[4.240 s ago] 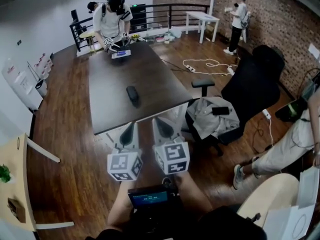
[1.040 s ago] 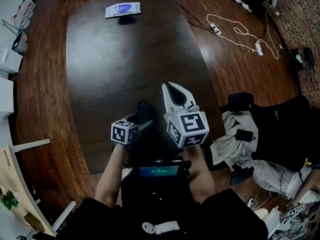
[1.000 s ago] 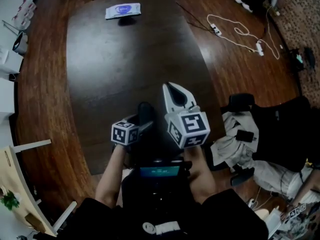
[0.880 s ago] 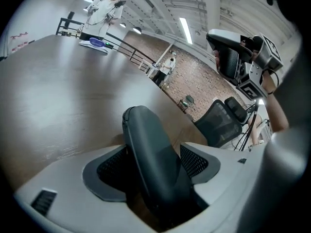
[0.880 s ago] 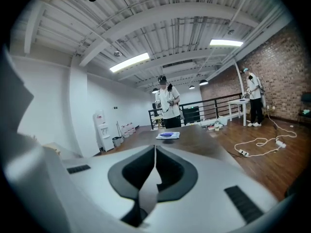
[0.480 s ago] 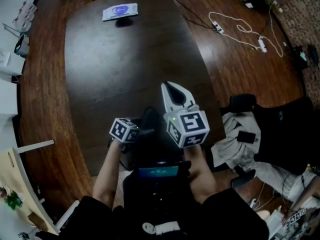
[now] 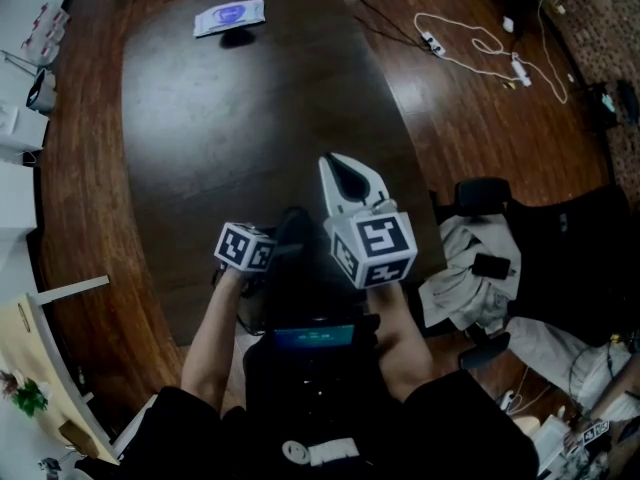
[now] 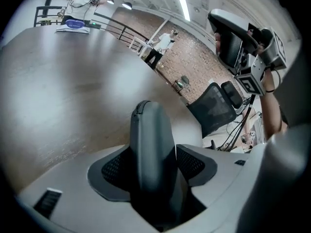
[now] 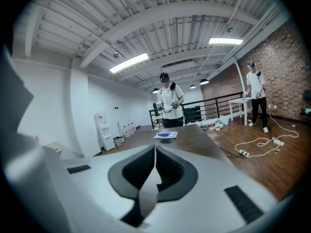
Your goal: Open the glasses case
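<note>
The glasses case (image 8: pixel 150 130) is a dark grey zipped shell standing on edge on the dark table (image 7: pixel 230 128), near its front edge. My left gripper (image 8: pixel 154 164) points down at it with the case between its jaws. The jaws have just been closing, and both pads (image 8: pixel 116 166) now lie against the case's sides. In the head view the case (image 7: pixel 292 230) shows just right of the left gripper's marker cube (image 7: pixel 243 247). My right gripper (image 7: pixel 342 168) hovers shut and empty to the right of the case, aimed along the table; its tips (image 9: pixel 154 154) meet.
A blue-and-white flat item (image 7: pixel 229 14) lies at the table's far end. An office chair with clothes (image 7: pixel 480 258) stands right of the table. A white cable with a power strip (image 7: pixel 480 28) lies on the wooden floor. People stand far off.
Since four seconds ago I have come up to the table. Over the last second the left gripper tilted down over the case and its jaws narrowed onto it; the right gripper stayed shut.
</note>
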Demonstrator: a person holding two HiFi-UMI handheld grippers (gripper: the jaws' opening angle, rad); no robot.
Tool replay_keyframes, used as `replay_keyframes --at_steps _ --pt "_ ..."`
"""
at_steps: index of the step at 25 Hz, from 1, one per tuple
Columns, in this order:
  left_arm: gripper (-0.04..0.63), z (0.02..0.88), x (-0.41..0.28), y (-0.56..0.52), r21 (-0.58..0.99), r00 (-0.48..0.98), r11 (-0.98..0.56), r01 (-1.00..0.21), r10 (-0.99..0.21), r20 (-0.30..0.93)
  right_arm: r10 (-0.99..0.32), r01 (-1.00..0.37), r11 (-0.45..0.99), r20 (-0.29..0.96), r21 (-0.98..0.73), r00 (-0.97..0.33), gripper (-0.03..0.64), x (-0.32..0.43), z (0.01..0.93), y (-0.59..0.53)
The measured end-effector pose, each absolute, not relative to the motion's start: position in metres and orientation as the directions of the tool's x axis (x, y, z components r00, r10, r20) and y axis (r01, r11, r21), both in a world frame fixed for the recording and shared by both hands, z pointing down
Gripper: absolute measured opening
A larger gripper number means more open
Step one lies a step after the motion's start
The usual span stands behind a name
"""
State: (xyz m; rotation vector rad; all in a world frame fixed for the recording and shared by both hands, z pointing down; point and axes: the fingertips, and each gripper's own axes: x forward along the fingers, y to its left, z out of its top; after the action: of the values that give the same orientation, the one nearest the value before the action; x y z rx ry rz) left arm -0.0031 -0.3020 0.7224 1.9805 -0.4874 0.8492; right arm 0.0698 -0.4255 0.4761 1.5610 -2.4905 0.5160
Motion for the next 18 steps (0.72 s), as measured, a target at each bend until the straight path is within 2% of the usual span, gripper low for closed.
replay_keyframes --at_steps 6,10,14,16,18 --pt "0.288 0.634 -0.025 -0.351 0.538 0.746 -0.539 -0.648 -0.307 0.591 -0.818 -0.864 0.490 0.280 -0.120 -0.503 0.017 0.063 0.466 -0.425" --pt "0.287 0.554 -0.054 -0.371 0.390 0.698 -0.596 -0.702 -0.466 0.543 -0.770 -0.768 0.626 0.261 0.135 -0.582 0.022 0.033 0.448 -0.419" --pt "0.285 0.497 -0.088 -0.372 0.190 0.538 -0.558 -0.808 -0.566 0.625 -0.718 -0.525 0.675 0.294 0.519 -0.631 0.041 -0.004 0.438 -0.408" --pt "0.284 0.475 -0.104 -0.370 0.009 0.399 -0.546 -0.838 -0.601 0.693 -0.678 -0.388 0.675 0.319 0.628 -0.662 0.113 -0.023 0.437 -0.399" --pt "0.282 0.452 -0.122 -0.368 -0.191 0.243 -0.532 -0.825 -0.640 0.729 -0.635 -0.304 0.679 0.325 0.668 -0.701 0.144 -0.046 0.433 -0.388"
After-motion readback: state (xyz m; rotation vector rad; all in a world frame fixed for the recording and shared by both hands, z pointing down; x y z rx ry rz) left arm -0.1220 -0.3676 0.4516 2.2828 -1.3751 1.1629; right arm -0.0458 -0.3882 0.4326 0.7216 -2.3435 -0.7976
